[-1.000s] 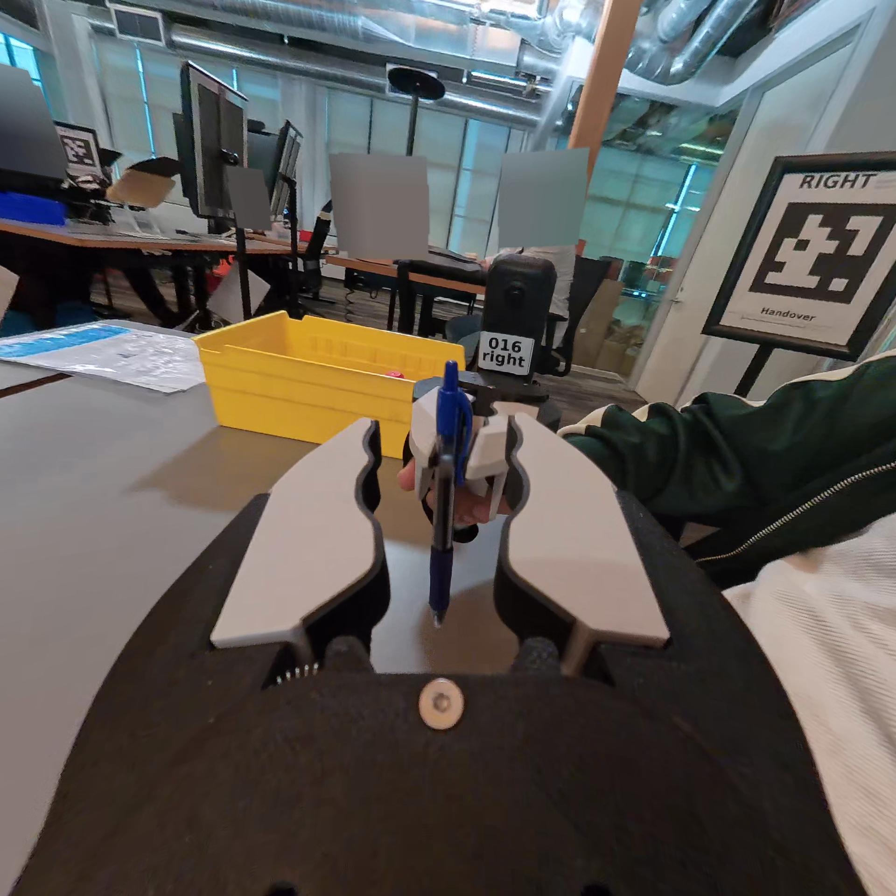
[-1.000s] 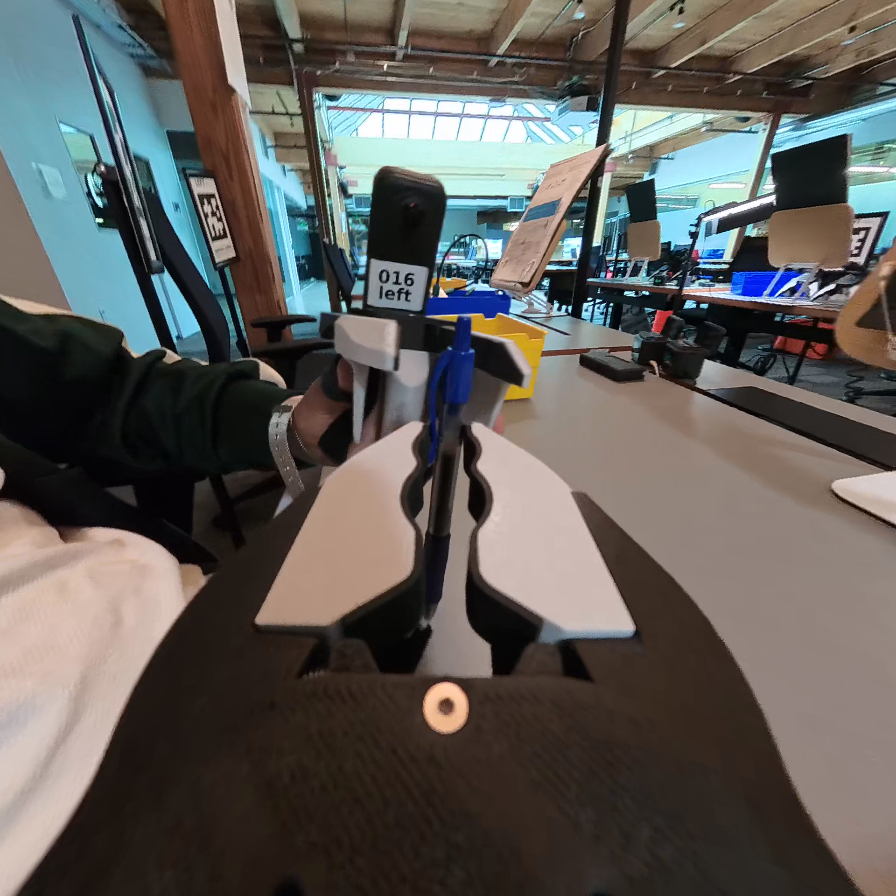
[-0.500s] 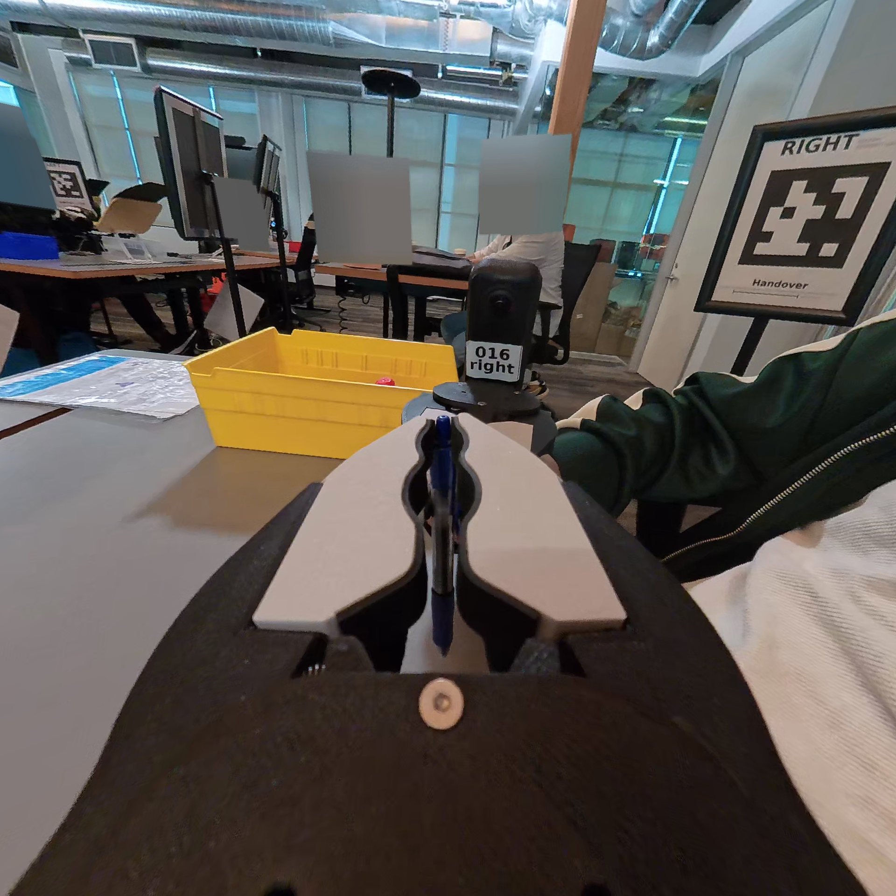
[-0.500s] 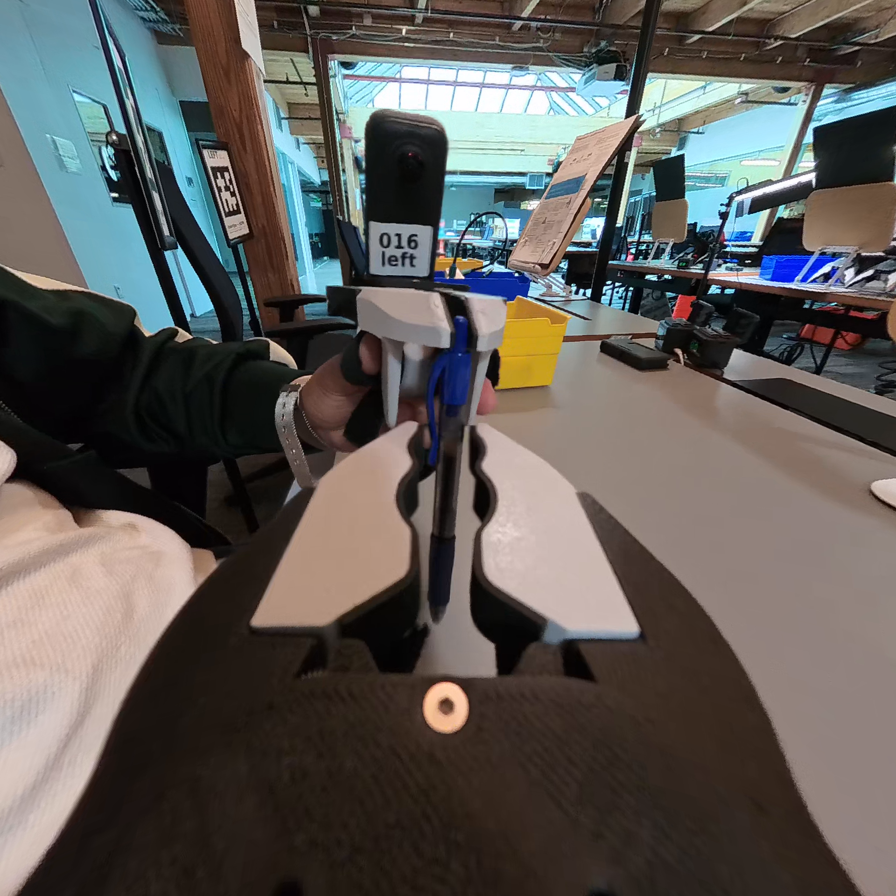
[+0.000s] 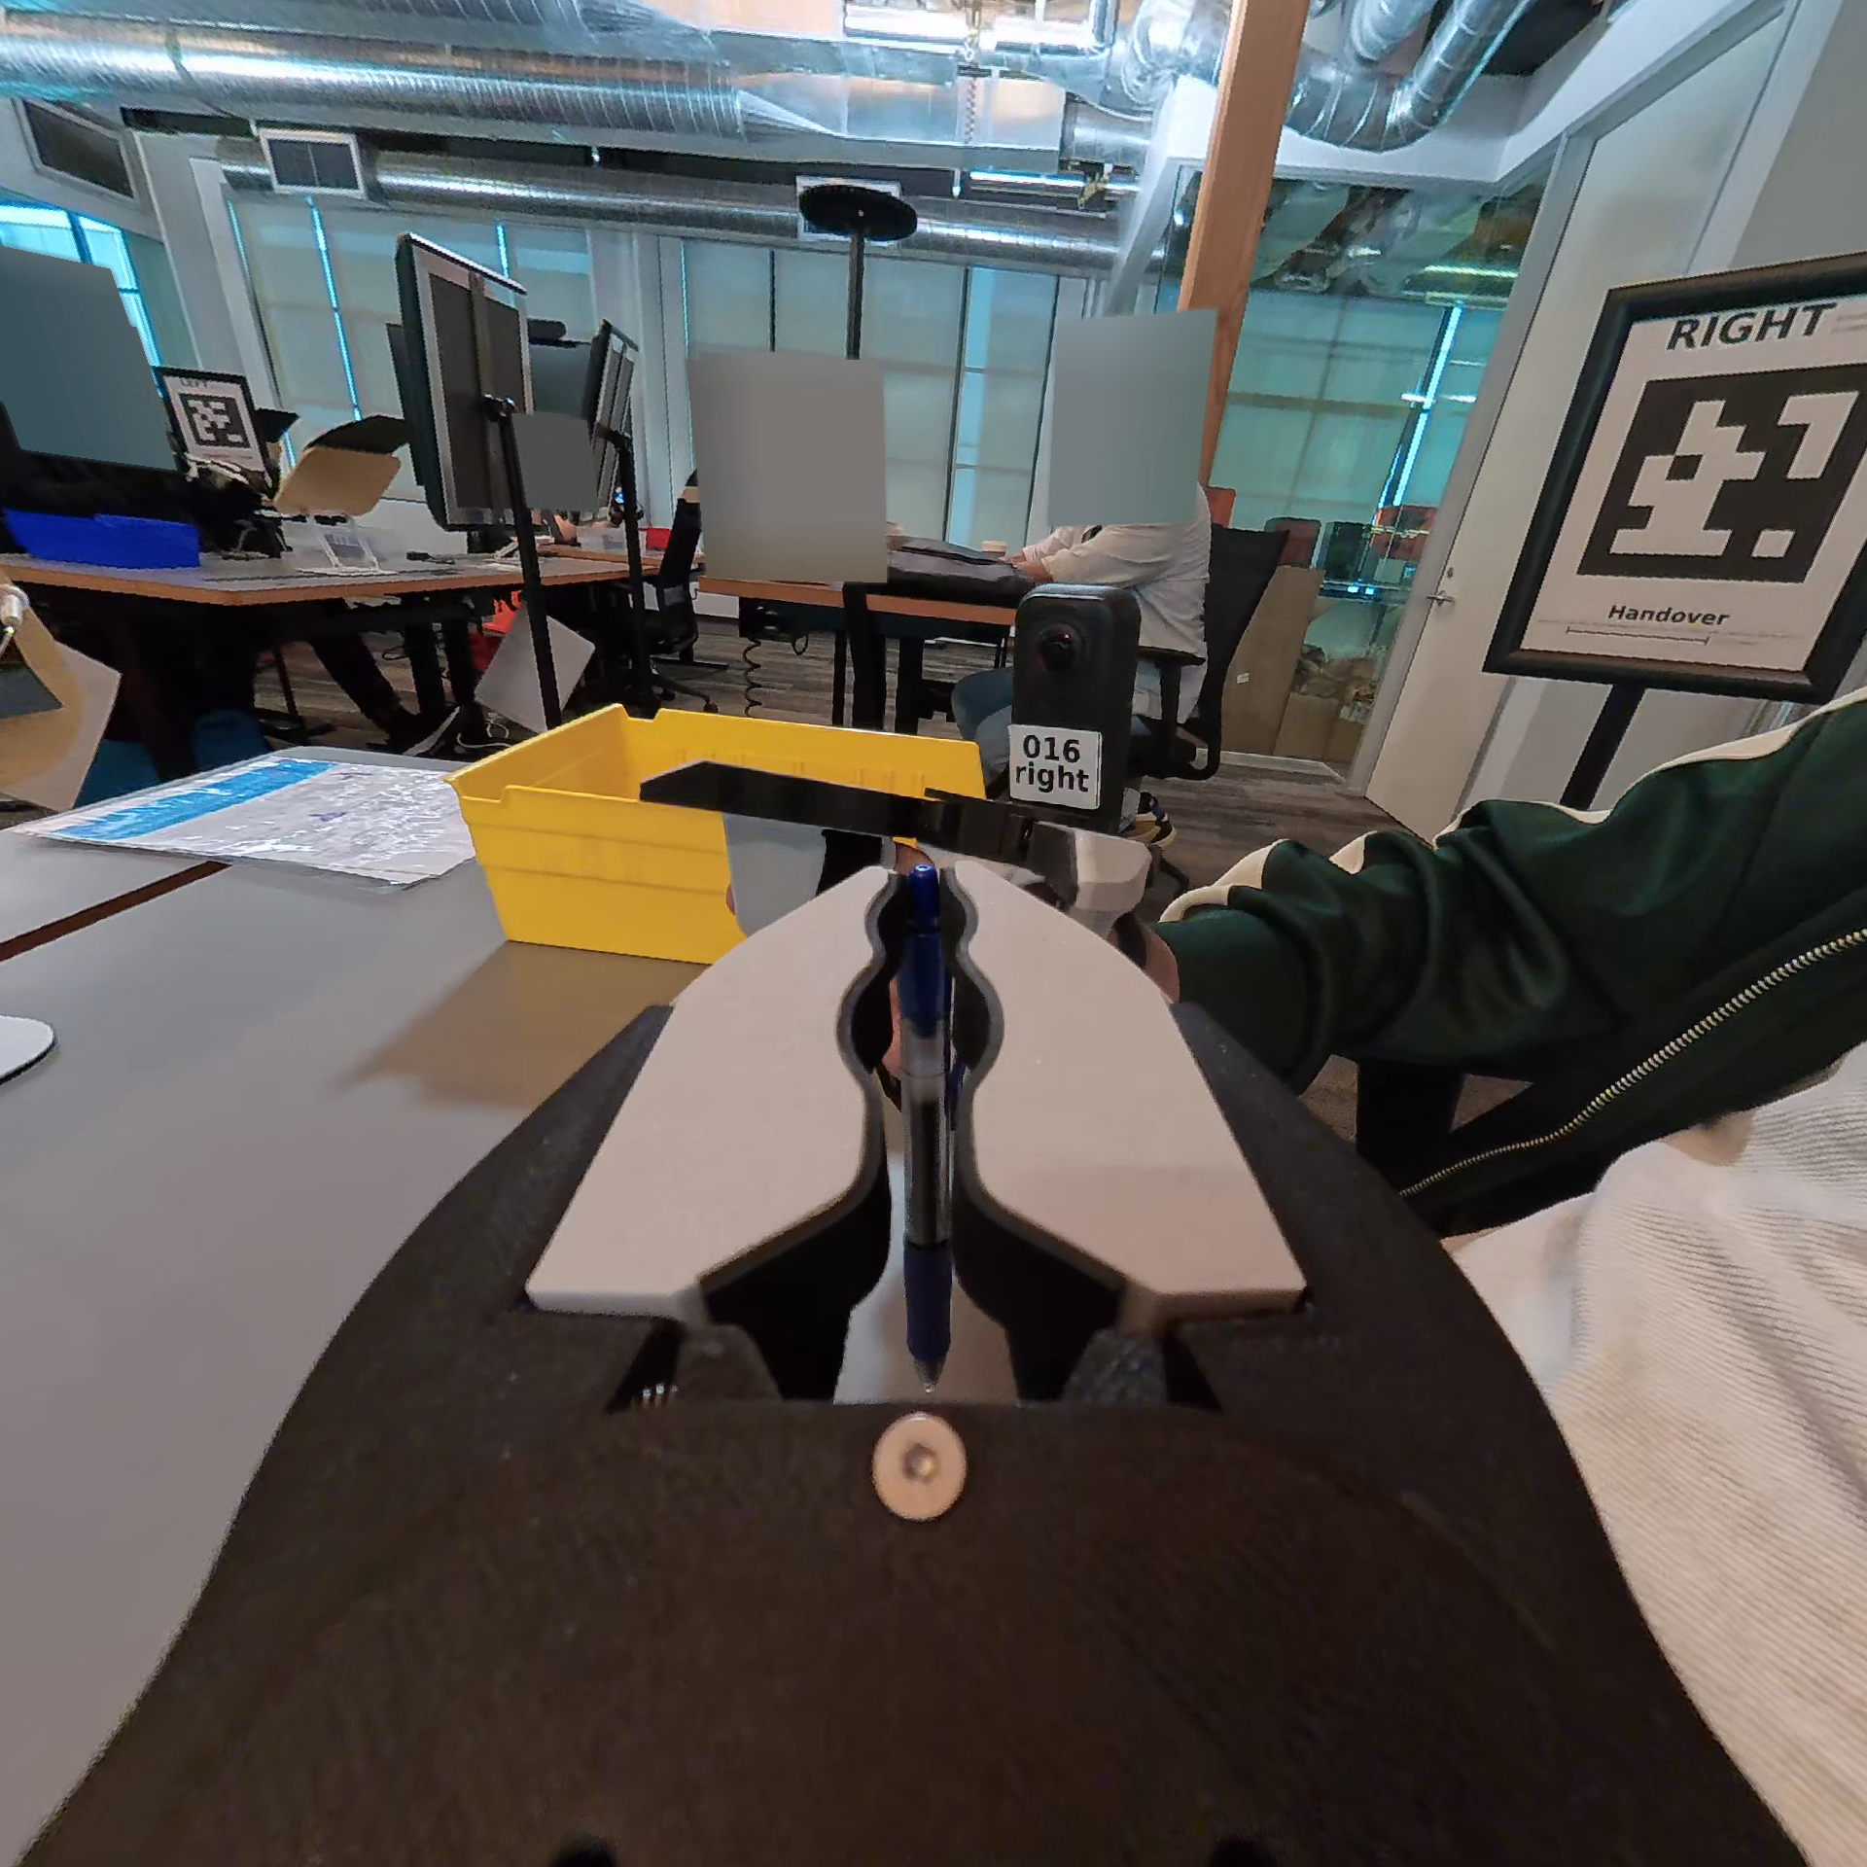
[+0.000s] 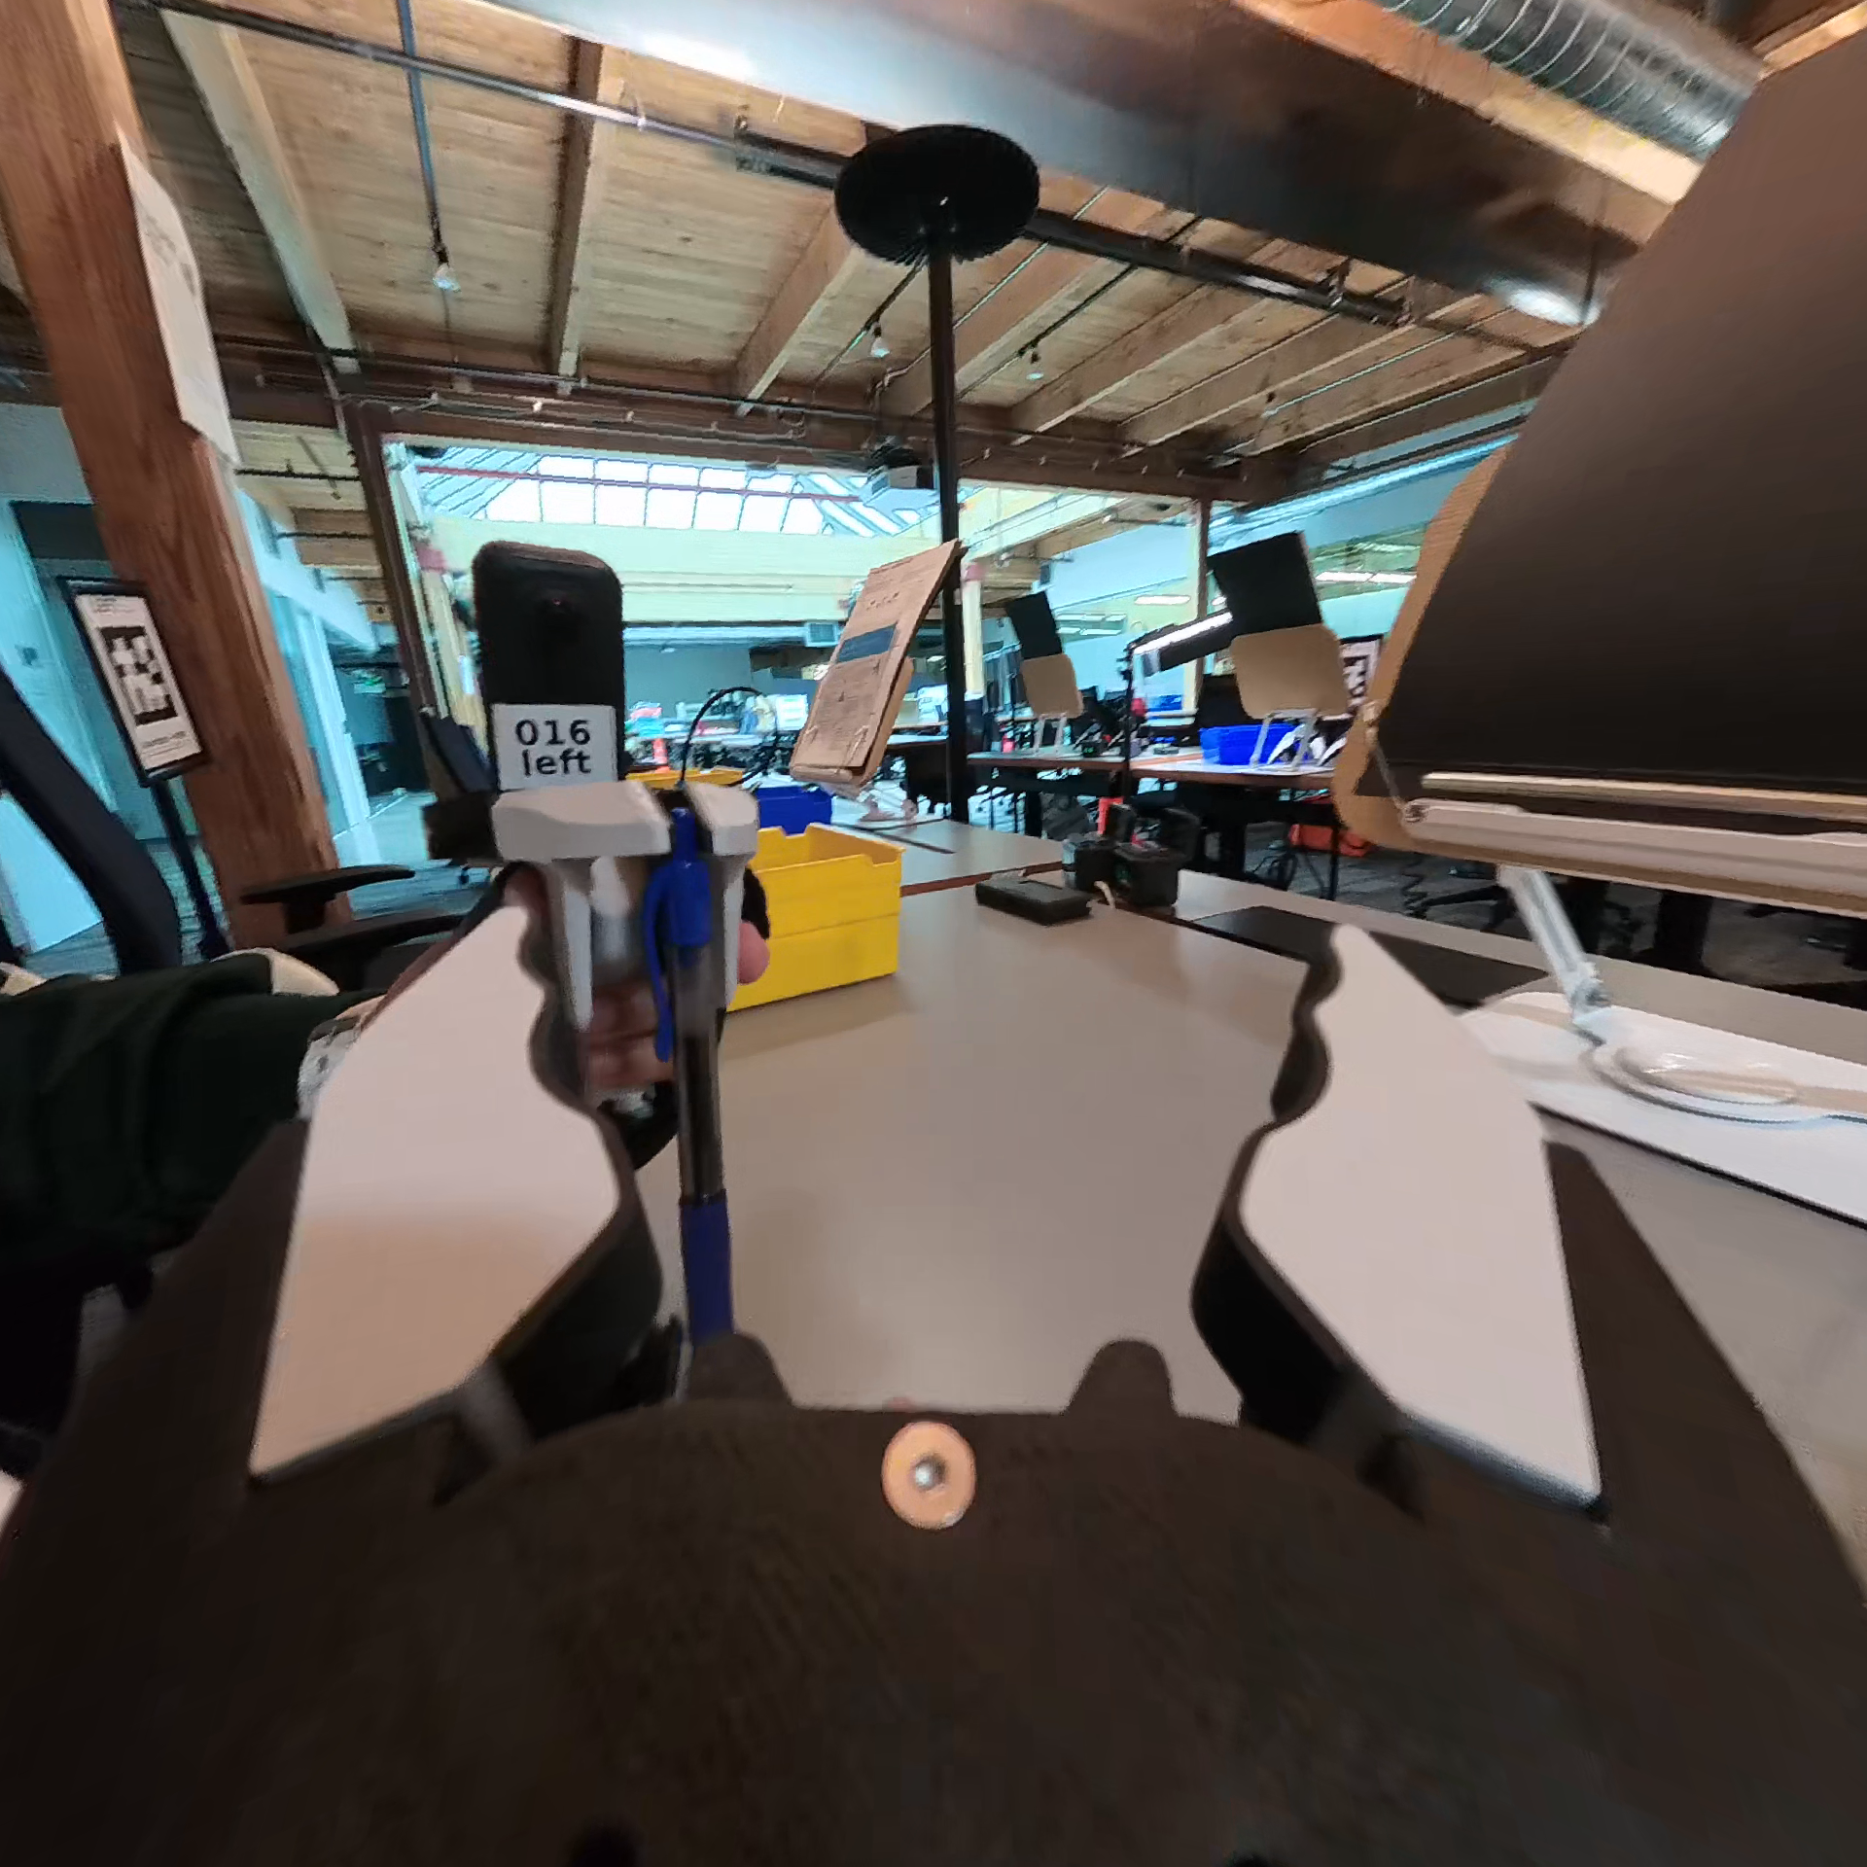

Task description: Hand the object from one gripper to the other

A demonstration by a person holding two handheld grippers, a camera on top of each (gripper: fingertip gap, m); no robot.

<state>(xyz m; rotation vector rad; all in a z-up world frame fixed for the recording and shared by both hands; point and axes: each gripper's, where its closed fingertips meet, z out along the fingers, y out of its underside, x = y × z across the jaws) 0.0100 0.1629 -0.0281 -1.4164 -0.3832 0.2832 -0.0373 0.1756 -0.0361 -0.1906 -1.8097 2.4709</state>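
A blue pen (image 5: 924, 1111) stands upright between my left gripper's (image 5: 919, 879) grey fingers, which are shut on its barrel, tip pointing down. In the right wrist view my right gripper (image 6: 924, 935) is open wide and empty. There the pen (image 6: 697, 1111) hangs from the left gripper (image 6: 675, 808), just inside my right gripper's left finger (image 6: 434, 1162) and apart from it. A hand in a dark green sleeve (image 5: 1515, 929) holds the right gripper.
A grey table (image 5: 253, 1111) lies below both grippers. A yellow bin (image 5: 606, 859) stands on it behind the handover spot and also shows in the right wrist view (image 6: 828, 909). Papers (image 5: 273, 808) lie far left. A white lamp base (image 6: 1667, 1091) sits at the right.
My left gripper closed on the pen. My right gripper then opened wide and let go of the pen, which now hangs from the left gripper alone.
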